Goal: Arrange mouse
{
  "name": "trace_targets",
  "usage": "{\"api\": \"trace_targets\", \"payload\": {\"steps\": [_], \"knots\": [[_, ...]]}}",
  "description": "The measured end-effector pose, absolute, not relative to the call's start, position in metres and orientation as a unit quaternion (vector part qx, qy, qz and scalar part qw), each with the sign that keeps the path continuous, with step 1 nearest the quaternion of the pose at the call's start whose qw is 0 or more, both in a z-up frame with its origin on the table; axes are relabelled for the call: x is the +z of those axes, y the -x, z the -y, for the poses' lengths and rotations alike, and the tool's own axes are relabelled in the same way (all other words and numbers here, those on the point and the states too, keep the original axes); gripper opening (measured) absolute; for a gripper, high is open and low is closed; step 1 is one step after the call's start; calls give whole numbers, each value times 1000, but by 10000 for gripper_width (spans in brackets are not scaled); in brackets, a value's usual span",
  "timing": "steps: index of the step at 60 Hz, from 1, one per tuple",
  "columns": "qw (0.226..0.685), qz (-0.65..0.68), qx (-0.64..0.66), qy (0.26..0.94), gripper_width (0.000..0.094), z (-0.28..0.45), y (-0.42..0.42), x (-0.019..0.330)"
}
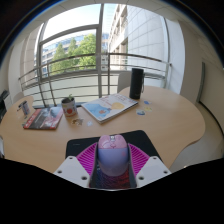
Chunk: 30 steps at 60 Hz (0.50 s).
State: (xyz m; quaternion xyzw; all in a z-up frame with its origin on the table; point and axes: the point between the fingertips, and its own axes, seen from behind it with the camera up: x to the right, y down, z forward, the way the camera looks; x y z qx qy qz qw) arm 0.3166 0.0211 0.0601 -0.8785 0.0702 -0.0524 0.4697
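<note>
A pale pink-and-grey computer mouse [112, 152] sits between my gripper's [112, 166] two fingers, its nose pointing away from me. The magenta pads [88, 158] press against both of its sides, so the fingers are shut on it. A black mouse mat [90, 142] lies on the round wooden table [170, 120] just under and ahead of the mouse. I cannot tell whether the mouse rests on the mat or is held slightly above it.
Beyond the mat lie a light blue booklet [108, 106] and a small dark item [141, 101]. A cup [69, 106] and a stack of magazines [42, 118] are to the left. A black upright box [137, 82] stands at the back by the window railing.
</note>
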Motion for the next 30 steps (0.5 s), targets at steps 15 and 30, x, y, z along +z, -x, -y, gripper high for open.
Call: {"api": "trace_targets", "payload": {"steps": [15, 30], "knots": [[420, -63, -23, 905, 600, -5, -328, -6], [439, -53, -47, 896, 849, 28, -325, 54]]}}
